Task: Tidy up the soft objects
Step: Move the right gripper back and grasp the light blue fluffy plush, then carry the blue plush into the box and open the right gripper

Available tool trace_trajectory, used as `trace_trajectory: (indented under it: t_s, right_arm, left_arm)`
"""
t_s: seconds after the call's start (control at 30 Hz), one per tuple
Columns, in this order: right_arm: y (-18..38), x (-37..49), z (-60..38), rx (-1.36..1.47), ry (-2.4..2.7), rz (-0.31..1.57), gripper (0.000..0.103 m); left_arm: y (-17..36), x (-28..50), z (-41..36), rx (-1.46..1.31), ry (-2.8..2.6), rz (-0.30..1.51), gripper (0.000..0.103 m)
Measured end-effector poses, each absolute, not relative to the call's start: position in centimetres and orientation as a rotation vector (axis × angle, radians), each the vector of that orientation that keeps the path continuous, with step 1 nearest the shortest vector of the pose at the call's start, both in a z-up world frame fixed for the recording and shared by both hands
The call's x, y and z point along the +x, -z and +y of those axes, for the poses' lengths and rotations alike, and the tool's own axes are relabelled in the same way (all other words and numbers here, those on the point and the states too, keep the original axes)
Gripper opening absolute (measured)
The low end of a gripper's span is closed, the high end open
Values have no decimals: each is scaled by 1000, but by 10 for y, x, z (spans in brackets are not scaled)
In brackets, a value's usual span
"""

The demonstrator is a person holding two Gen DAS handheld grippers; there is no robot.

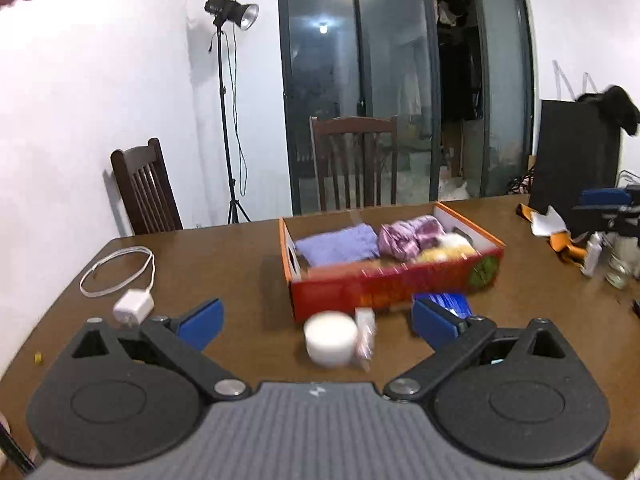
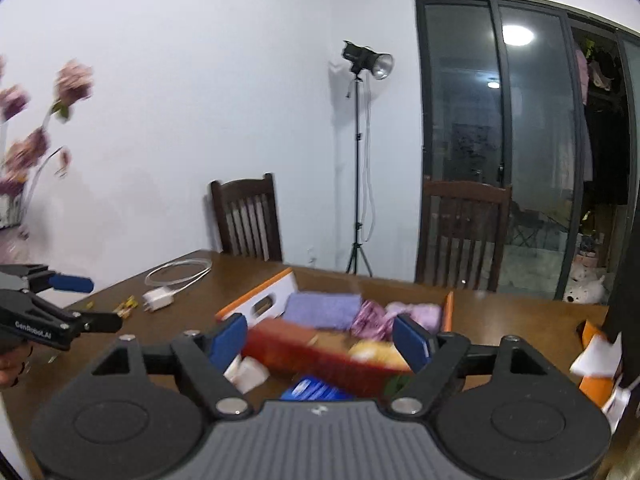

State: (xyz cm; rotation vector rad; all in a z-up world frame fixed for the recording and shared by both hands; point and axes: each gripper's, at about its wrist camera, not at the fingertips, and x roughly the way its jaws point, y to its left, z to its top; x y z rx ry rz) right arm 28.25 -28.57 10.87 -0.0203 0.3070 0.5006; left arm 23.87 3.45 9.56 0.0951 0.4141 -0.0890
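An orange-red cardboard box [image 1: 384, 284] stands on the brown table [image 1: 224, 264]. It holds a folded lavender cloth [image 1: 340, 245], a bunched pink cloth [image 1: 408, 236] and a yellow soft item [image 1: 448, 249]. The same box [image 2: 320, 354], lavender cloth [image 2: 322, 310] and pink cloth [image 2: 376, 318] show in the right wrist view. My left gripper [image 1: 316, 322] is open and empty, just short of the box. My right gripper [image 2: 320, 340] is open and empty, hovering at the box's near wall. The left gripper [image 2: 76, 304] also shows at the left of the right wrist view.
A white round tub [image 1: 330, 338] and a small packet [image 1: 365, 336] lie before the box, a blue packet [image 1: 448, 304] beside them. A white charger with cable [image 1: 134, 306] lies left. Two chairs [image 1: 354, 160], a light stand [image 1: 226, 112], a black box [image 1: 576, 160] and clutter stand around.
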Motion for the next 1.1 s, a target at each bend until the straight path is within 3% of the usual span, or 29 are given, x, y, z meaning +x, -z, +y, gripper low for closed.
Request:
trace_trajectory:
  t_s: [0.23,0.47,0.6,0.67,0.8,0.97,1.1]
  right_arm:
    - [-38,220,-277,-35,-507,420,85]
    - [-8,228,-286,68,-483,506,84]
    - [1,256,-286,139,-537,535,72]
    - [5,275,-281,139,-547,538,59]
    - [12,315,-279,186,-558,547,51]
    - [23,357,-277,248,-585,583,37]
    - [35,370,-278,291,-620,621,36]
  left_arm:
    - [-46,185,26,28,119,494,103]
    - [-36,211,17,8,138,542,103]
    - [-28,239,3,-68,248,542,103]
    - [-22,256,-11,-61,270,572,102]
    - [-11,283,-35,-36,339,598,82]
    - [4,311,-43,-81,385,649,69]
    - [15,326,-47,-114,421,684,49]
